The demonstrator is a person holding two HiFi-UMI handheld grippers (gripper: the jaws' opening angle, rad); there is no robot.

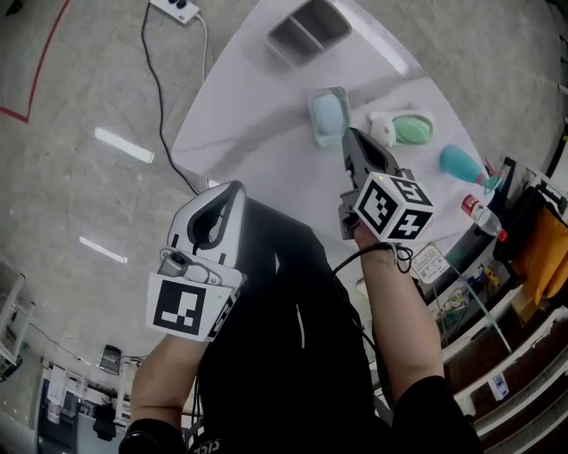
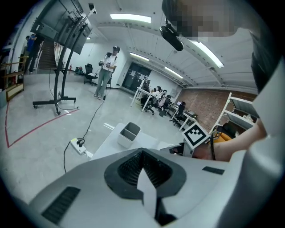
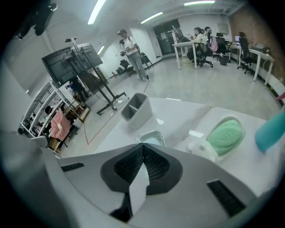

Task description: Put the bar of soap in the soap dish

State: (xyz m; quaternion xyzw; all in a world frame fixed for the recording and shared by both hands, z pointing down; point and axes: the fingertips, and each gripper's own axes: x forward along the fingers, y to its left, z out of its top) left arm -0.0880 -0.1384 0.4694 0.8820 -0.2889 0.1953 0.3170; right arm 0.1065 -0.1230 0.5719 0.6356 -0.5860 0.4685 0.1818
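Grey polished floor fills the left half of the head view, crossed by a red tape line (image 1: 47,62), with a power strip (image 1: 176,8) and its black cable (image 1: 160,89) at top centre. A white table (image 1: 257,106) occupies the upper centre and right.

**Items on the table**
- A grey two-compartment bin (image 1: 306,31) stands at the table's top edge.
- The soap dish (image 1: 312,106), pale and translucent, sits below the bin, near the middle of the table.
- The bar of soap (image 1: 328,113), pale blue, lies inside the soap dish.
- A green bar (image 1: 413,129) rests in a white holder (image 1: 382,129) to the right of the dish.
- A teal bottle (image 1: 463,163) lies further right, near the table edge.

**Right gripper**
The right gripper (image 1: 351,137) points down toward the table. Its tip appears just below and to the right of the soap dish. Its jaws are pressed together with nothing between them. In the right gripper view the rim of the dish shows directly beyond the closed tips; the green bar and holder lie to the right of them.

**Left gripper**
The left gripper (image 1: 232,191) is held at centre left of the head view, off the table's lower left edge and well apart from the dish. Its jaws also meet, empty.
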